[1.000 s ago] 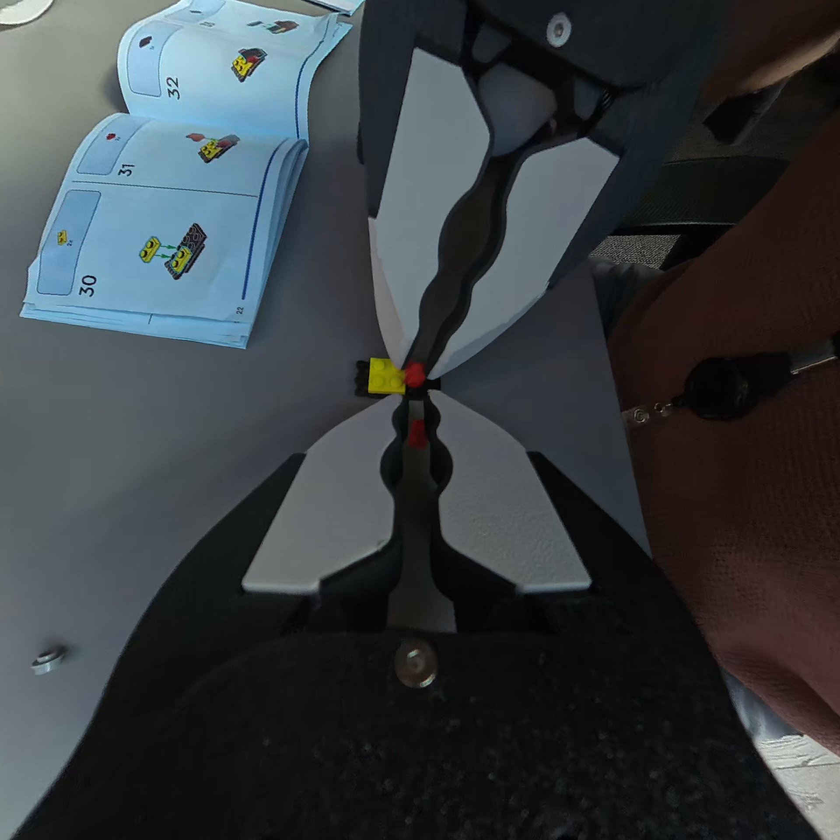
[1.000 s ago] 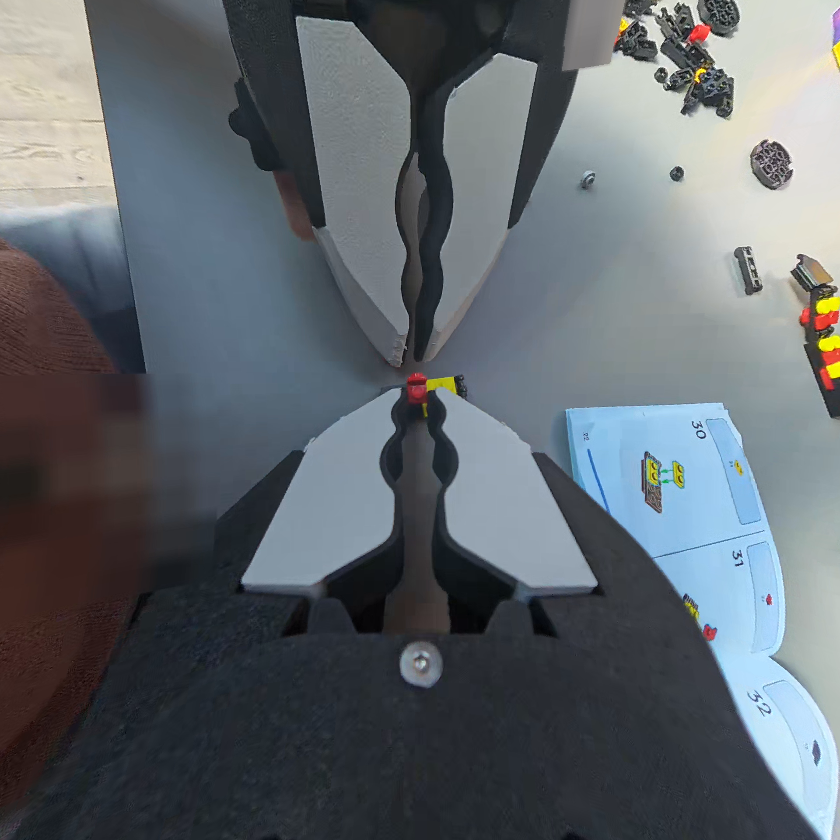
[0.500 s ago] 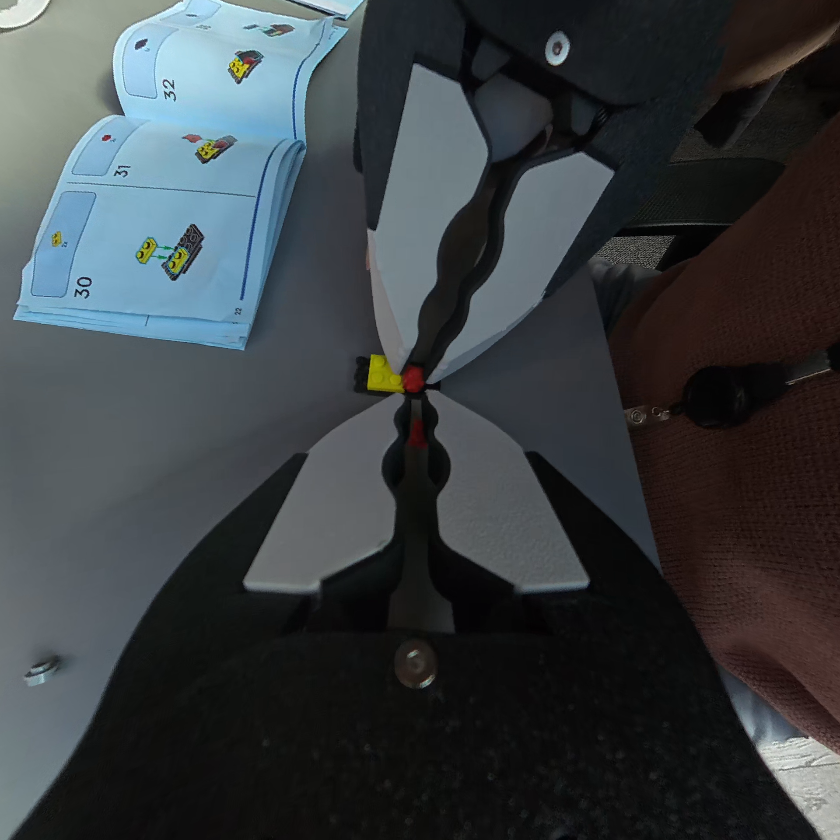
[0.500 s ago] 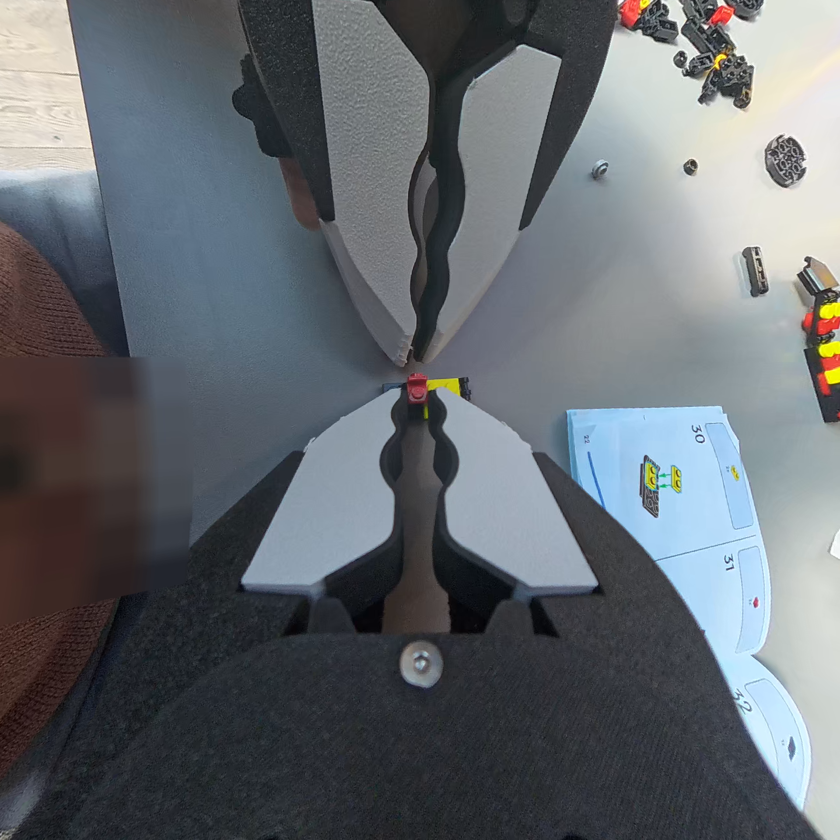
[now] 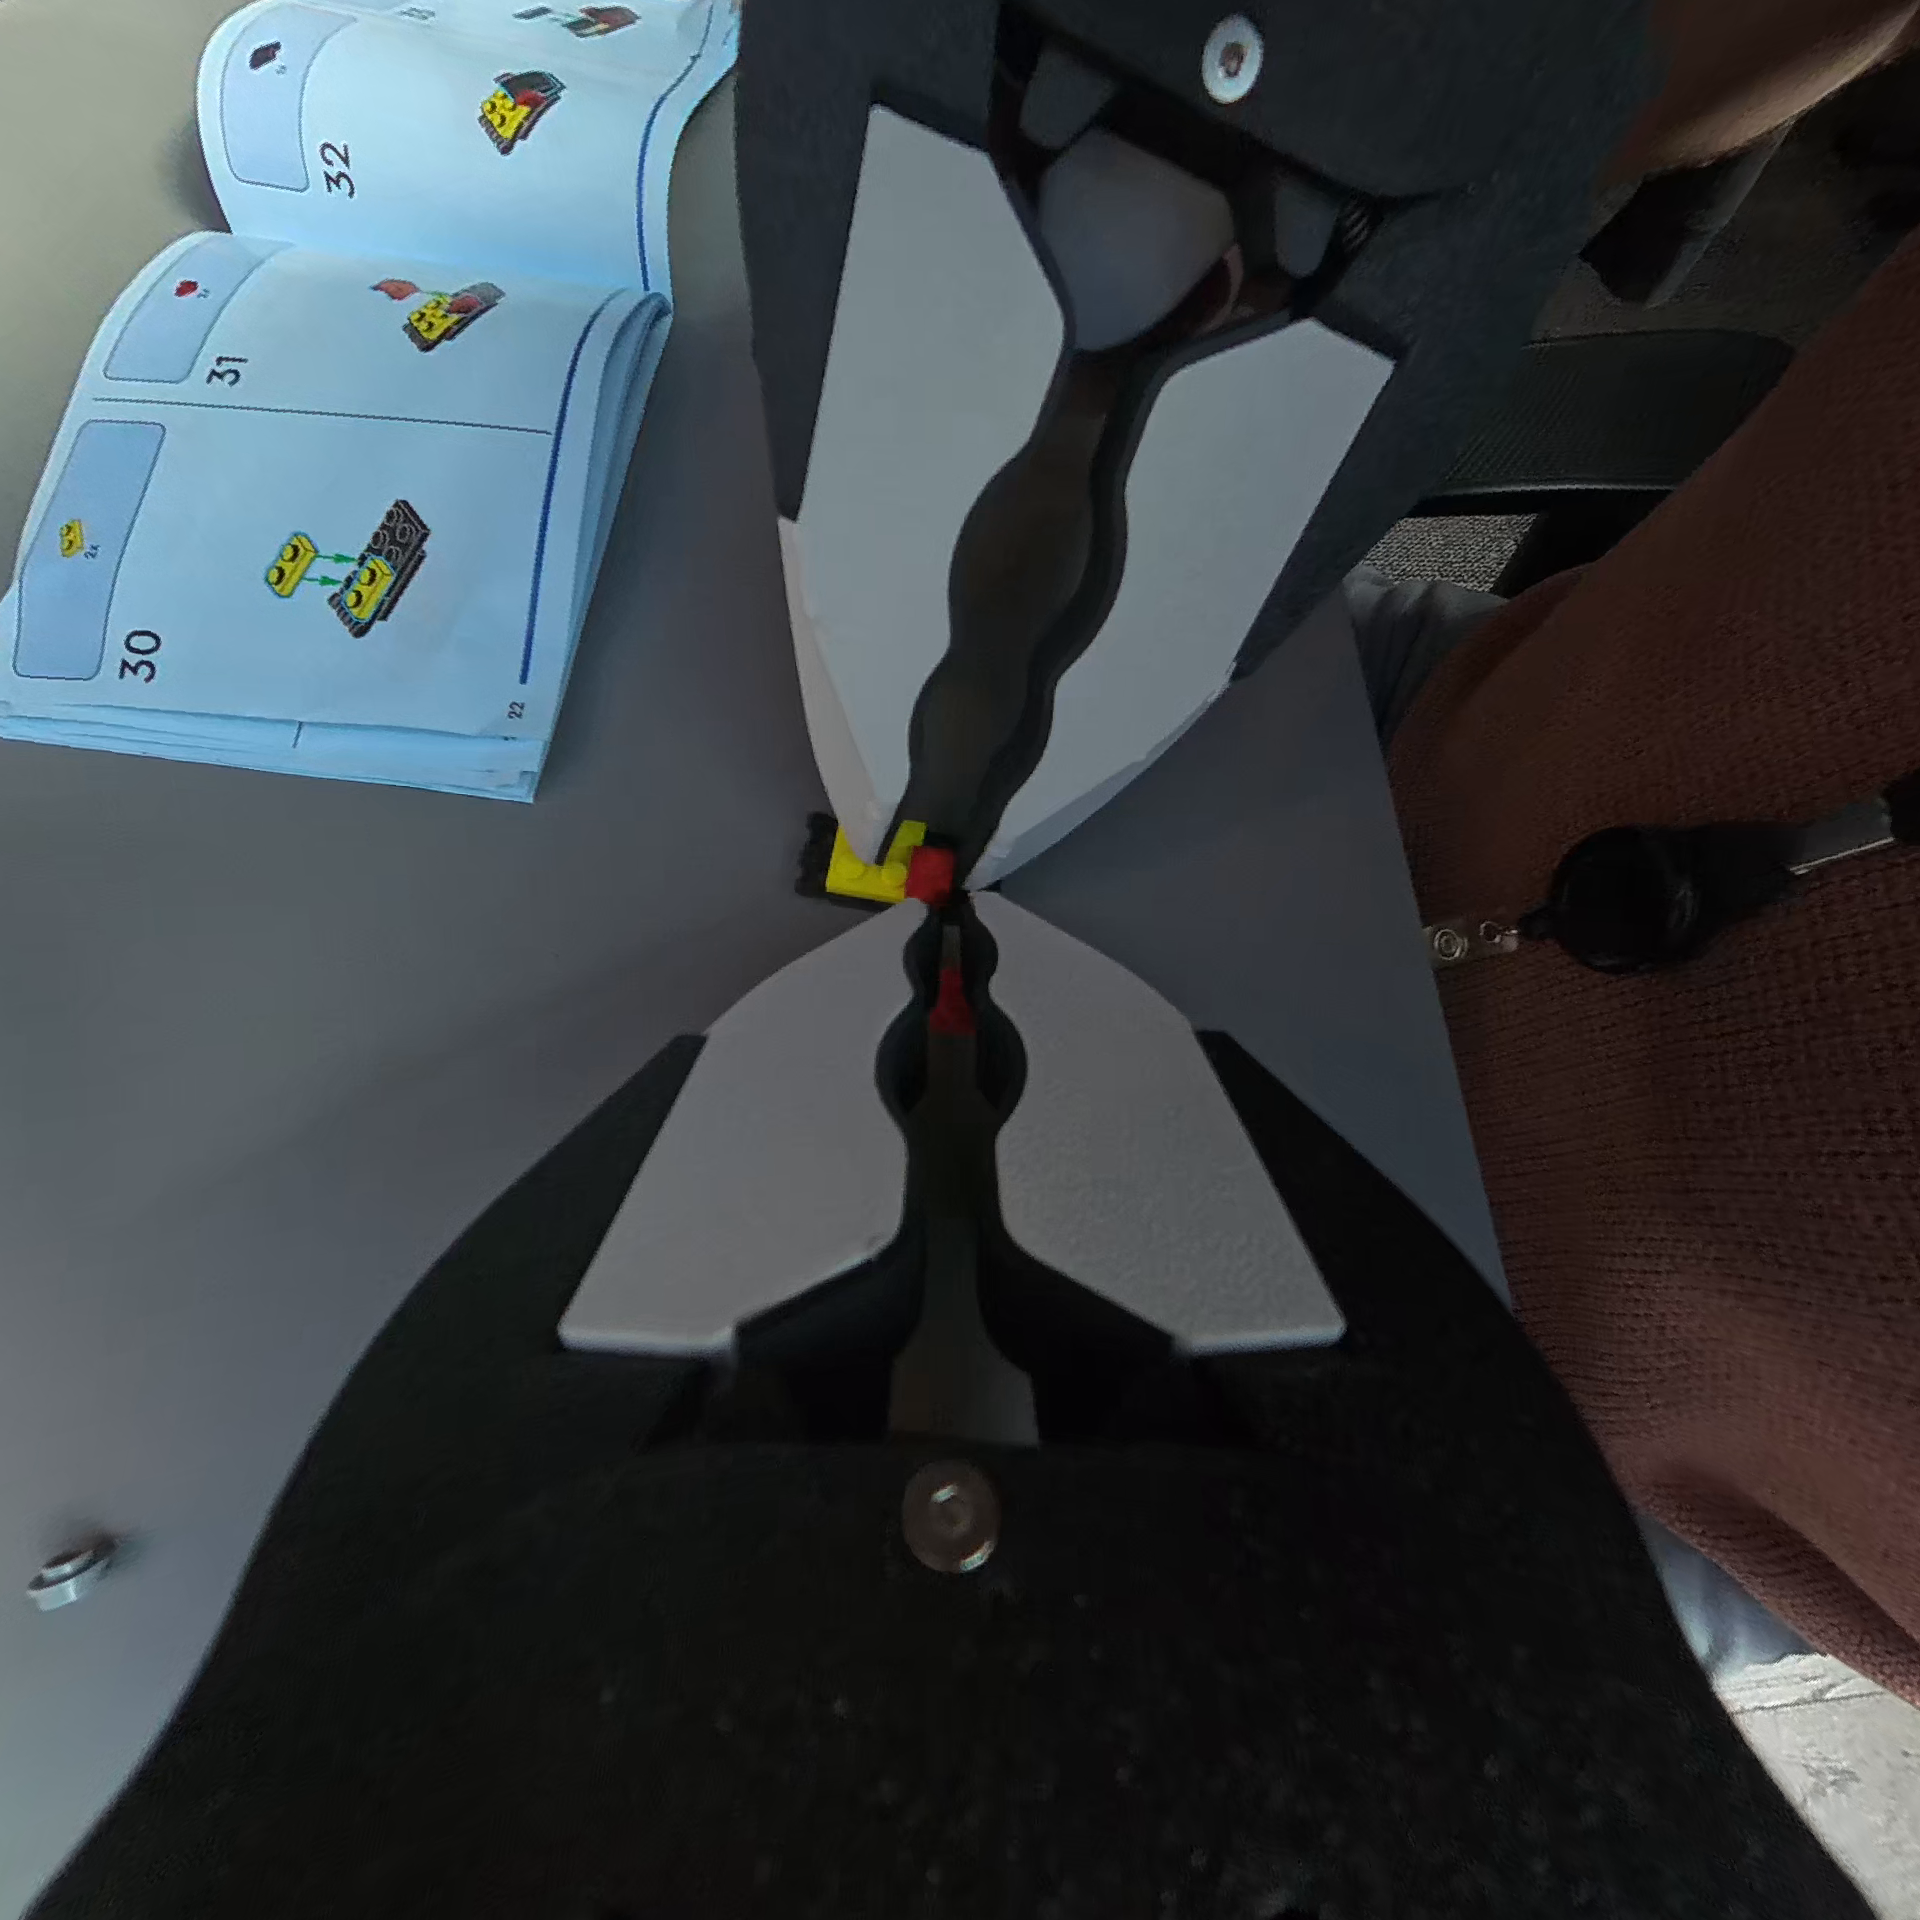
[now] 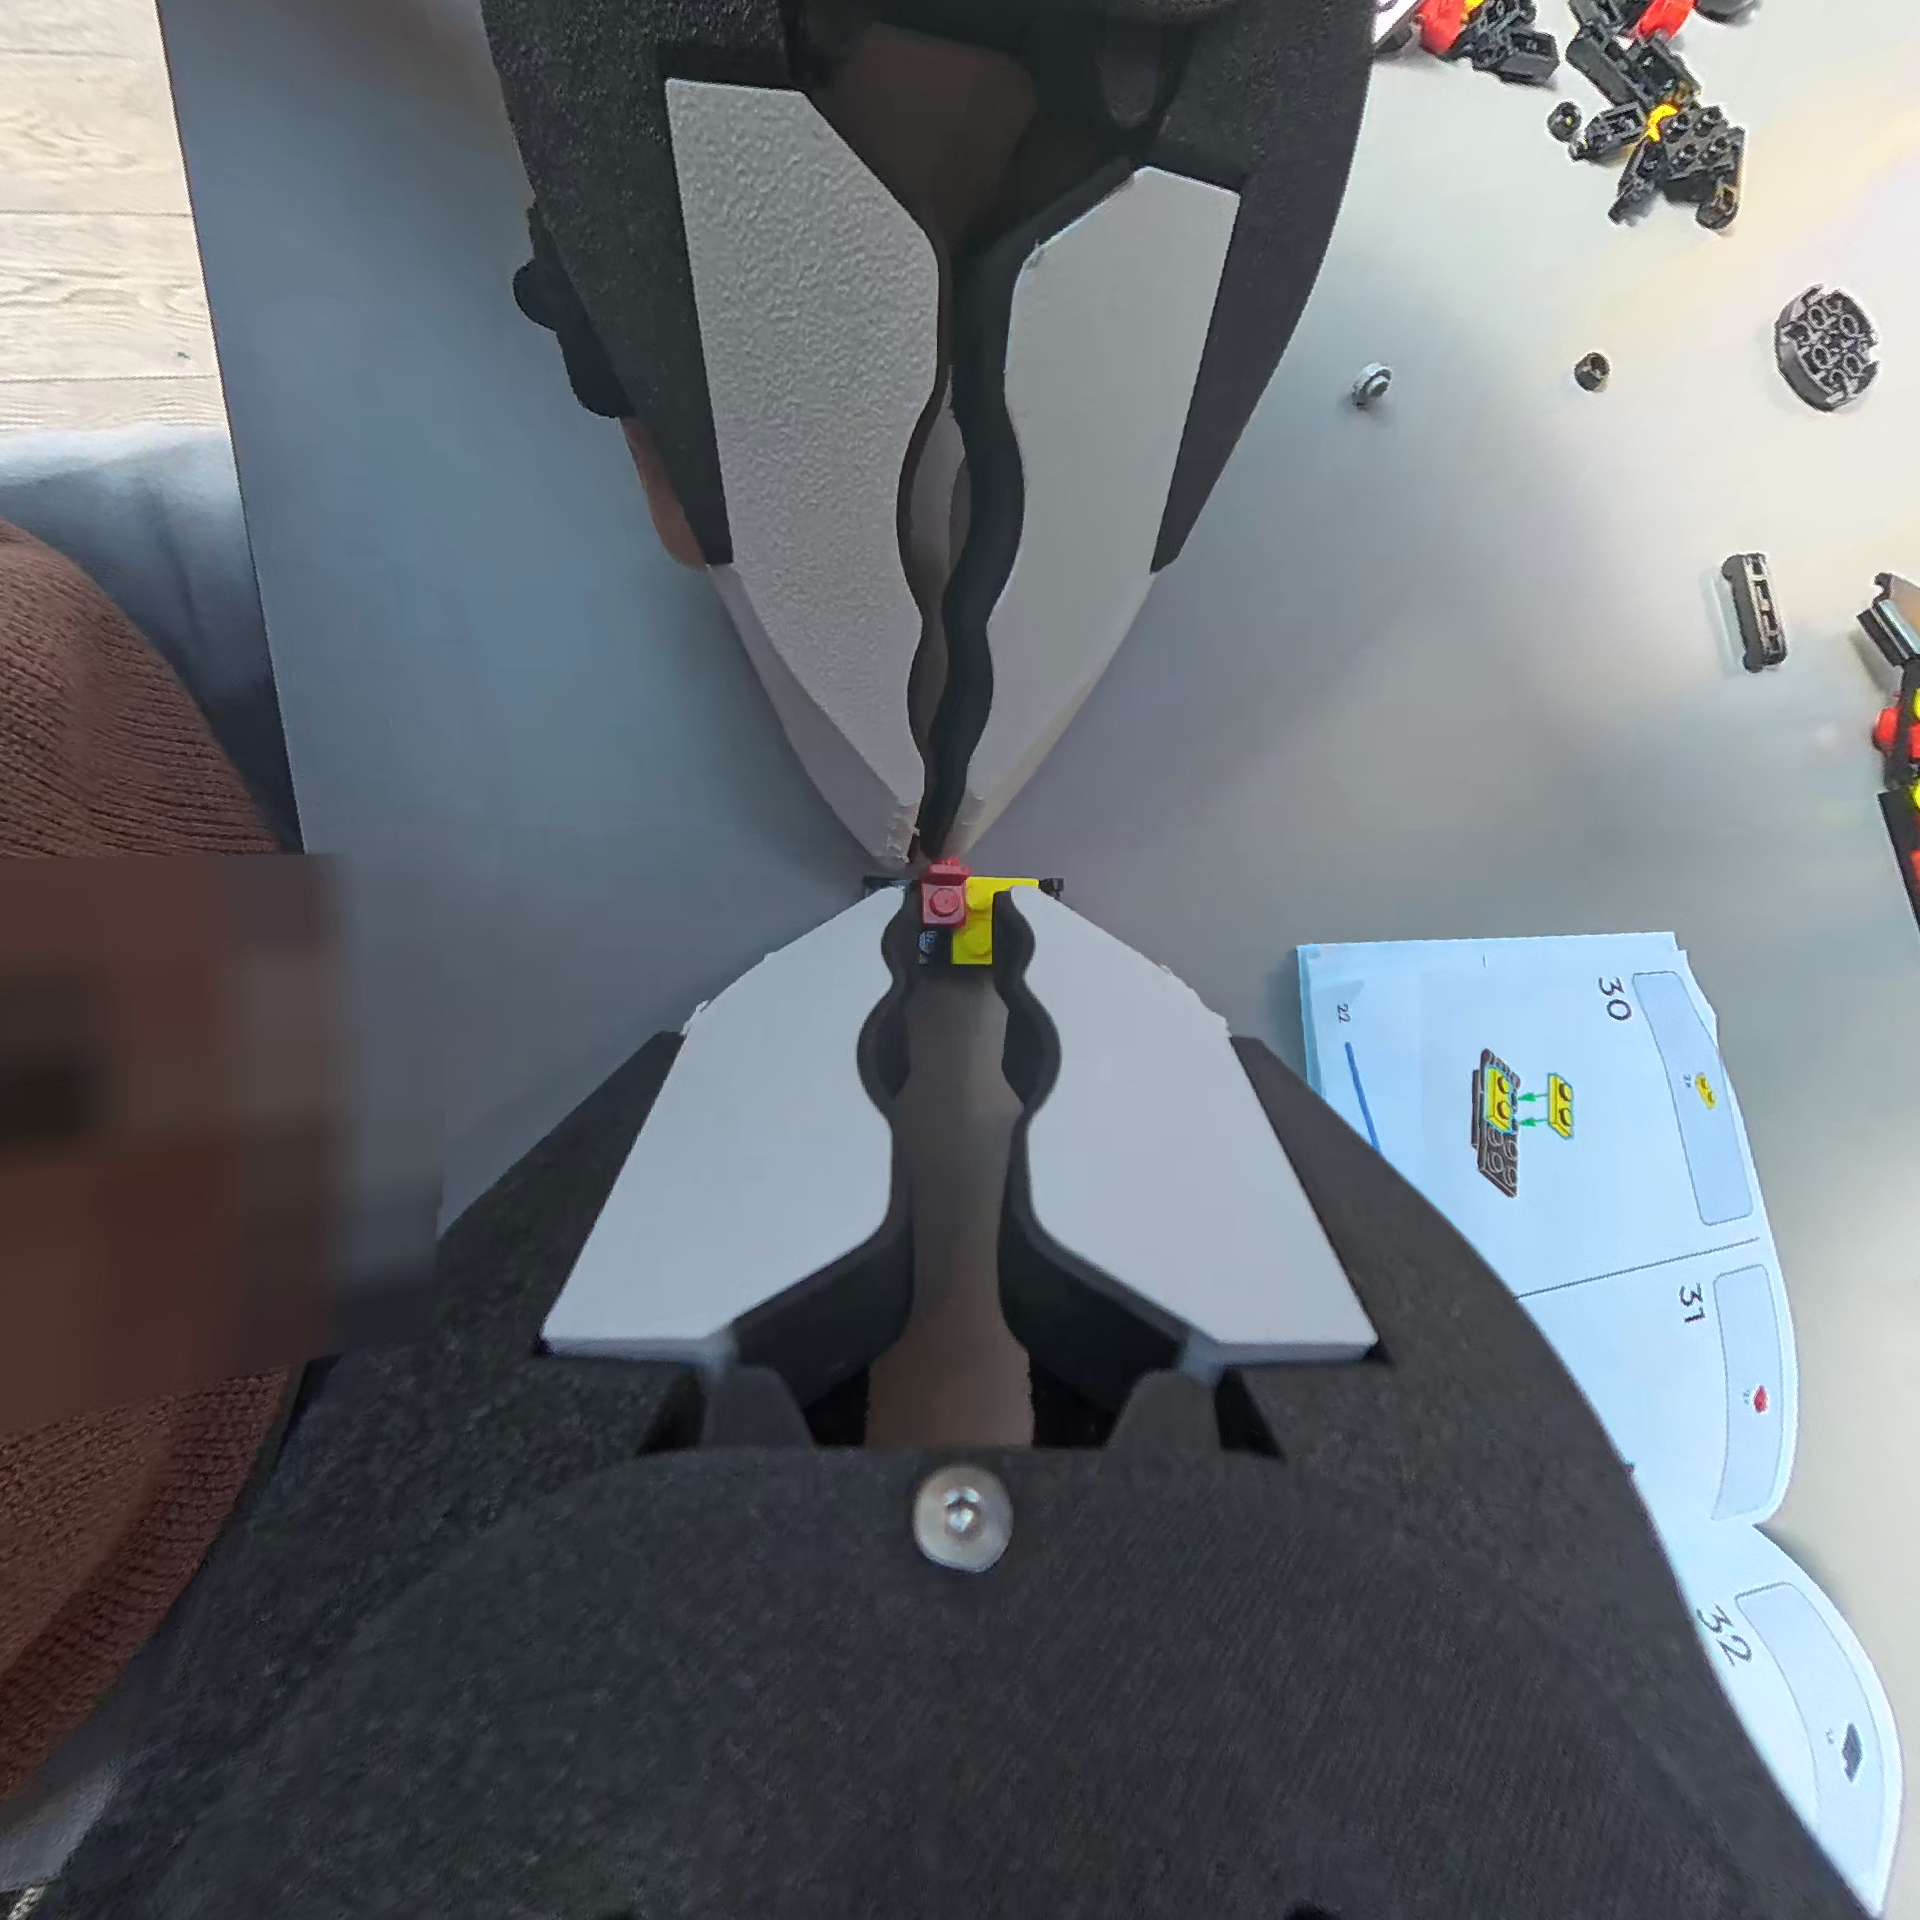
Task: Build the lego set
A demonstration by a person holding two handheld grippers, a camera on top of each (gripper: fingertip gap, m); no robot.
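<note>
Left wrist view
Left gripper [image 5: 951,914]: its jaws are closing on a small red piece [image 5: 932,871], tips meeting the right gripper's tips.
Right gripper [image 5: 935,847]: it is coming in from 12 o'clock, jaws clamping the black-and-yellow lego assembly [image 5: 864,868].
Red piece: it is sitting against the assembly's yellow plate.
Instruction booklet [image 5: 312,416]: it is lying open on the grey table [image 5: 312,1039] at 10 o'clock, showing printed step numbers and brick diagrams.
Grey round stud [image 5: 71,1567]: it is lying at 8 o'clock.
Person's sleeve [image 5: 1714,1039]: it is filling 3 o'clock, with a black badge reel [image 5: 1631,899] hanging against it.

Right wrist view
Right gripper [image 6: 954,940]: its jaws are gripping the assembly [image 6: 971,933].
Left gripper [image 6: 935,868]: it is reaching in from 12 o'clock, jaws pinching the red piece [image 6: 943,902].
Booklet [image 6: 1558,1195]: it is lying at 4 o'clock.
Loose black, red and yellow parts [image 6: 1652,114]: they are lying scattered at 1 o'clock.
Black wheel hub [image 6: 1825,338]: it is lying at 2 o'clock.
</note>
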